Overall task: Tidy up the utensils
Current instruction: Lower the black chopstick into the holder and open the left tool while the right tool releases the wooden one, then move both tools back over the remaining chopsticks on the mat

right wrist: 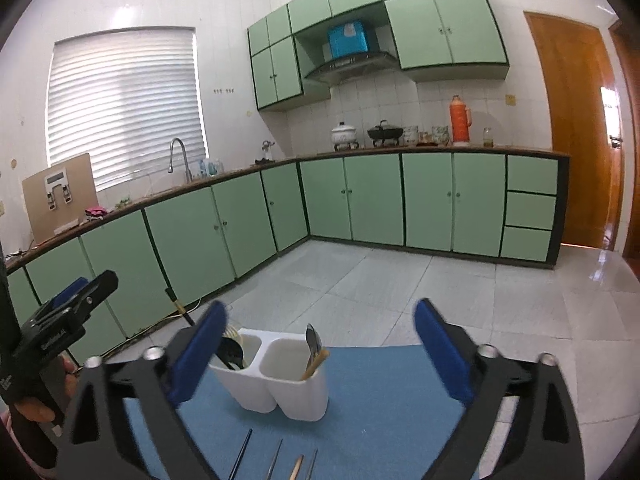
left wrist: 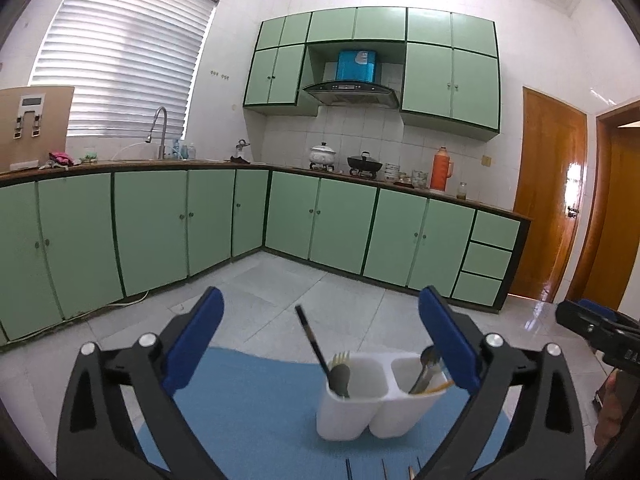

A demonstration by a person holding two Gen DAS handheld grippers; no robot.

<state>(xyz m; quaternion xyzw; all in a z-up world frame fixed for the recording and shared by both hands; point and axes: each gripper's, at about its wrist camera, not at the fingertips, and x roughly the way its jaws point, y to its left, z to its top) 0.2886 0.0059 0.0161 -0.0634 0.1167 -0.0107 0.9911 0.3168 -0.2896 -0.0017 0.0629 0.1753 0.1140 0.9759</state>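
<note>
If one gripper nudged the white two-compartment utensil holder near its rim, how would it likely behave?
The utensil holder looks like thin plastic, so probably light. Tall utensils stand in both compartments, with a long black handle leaning well above the rim, so it may tip. The blue mat might resist sliding, favouring tipping.

Utensils (right wrist: 313, 346) in holder (right wrist: 276, 380) on mat (right wrist: 380, 420)

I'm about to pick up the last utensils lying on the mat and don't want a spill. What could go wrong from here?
1. The white holder is light-looking and the black utensil leans far out of it; a bump might tip it.
2. The remaining utensils lie close together, so an open hand-held gripper may catch two.
</note>
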